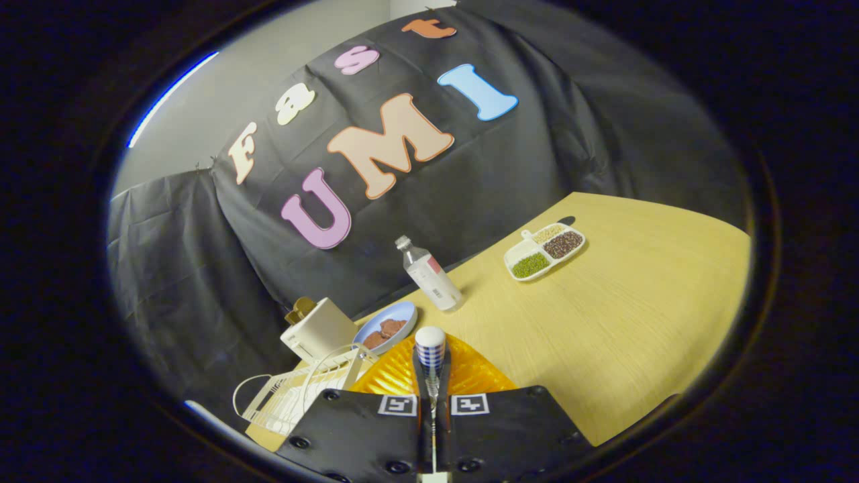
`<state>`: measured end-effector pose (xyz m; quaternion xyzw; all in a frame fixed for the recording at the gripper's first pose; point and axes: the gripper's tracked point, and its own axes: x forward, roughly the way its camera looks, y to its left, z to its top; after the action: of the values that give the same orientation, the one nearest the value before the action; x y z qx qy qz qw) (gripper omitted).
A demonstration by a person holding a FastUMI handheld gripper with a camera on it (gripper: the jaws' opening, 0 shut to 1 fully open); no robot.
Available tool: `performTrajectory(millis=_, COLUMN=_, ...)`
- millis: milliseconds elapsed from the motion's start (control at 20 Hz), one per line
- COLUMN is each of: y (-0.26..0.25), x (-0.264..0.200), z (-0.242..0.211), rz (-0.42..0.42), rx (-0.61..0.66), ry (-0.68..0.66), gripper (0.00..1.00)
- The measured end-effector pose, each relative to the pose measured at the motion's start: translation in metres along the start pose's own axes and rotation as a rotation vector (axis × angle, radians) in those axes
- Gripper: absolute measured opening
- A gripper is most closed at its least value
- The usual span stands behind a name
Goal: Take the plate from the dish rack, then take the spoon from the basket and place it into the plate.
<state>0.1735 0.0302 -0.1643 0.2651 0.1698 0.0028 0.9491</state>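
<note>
Item one, gripper view: my gripper (433,392), jaws clamped on the spoon (430,362), its bowl standing up just ahead of them. Item two: orange plate (470,372) directly beyond, dish rack (295,396) beside it. I judge a low, slow descent before release best.

The tool (433,396) is clamped, both fingers pressing a spoon (430,352).

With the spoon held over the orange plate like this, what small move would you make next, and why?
Probably lower the spoon onto the orange plate before opening. The claw is shut on the spoon's handle, and its bowl end sits above the plate just ahead of the fingers.
</note>
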Motion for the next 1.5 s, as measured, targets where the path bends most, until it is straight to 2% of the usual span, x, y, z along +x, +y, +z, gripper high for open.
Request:
performTrajectory(millis=250, y=0.005, x=-0.015, z=0.015, rz=0.022, rx=0.002, ry=-0.034, gripper=0.05)
performTrajectory(millis=550, y=0.011, x=-0.050, z=0.057, rz=0.061, rx=0.011, ry=-0.133, gripper=0.04)
performTrajectory(millis=800, y=0.024, x=-0.088, z=0.072, rz=0.155, rx=0.043, ry=-0.148, gripper=0.04)
performTrajectory(millis=1050, y=0.017, x=-0.115, z=0.040, rz=0.208, rx=0.095, ry=-0.058, gripper=0.04)
performTrajectory(millis=1500, y=-0.016, x=-0.127, z=-0.043, rz=0.189, rx=0.110, ry=0.118, gripper=0.04)
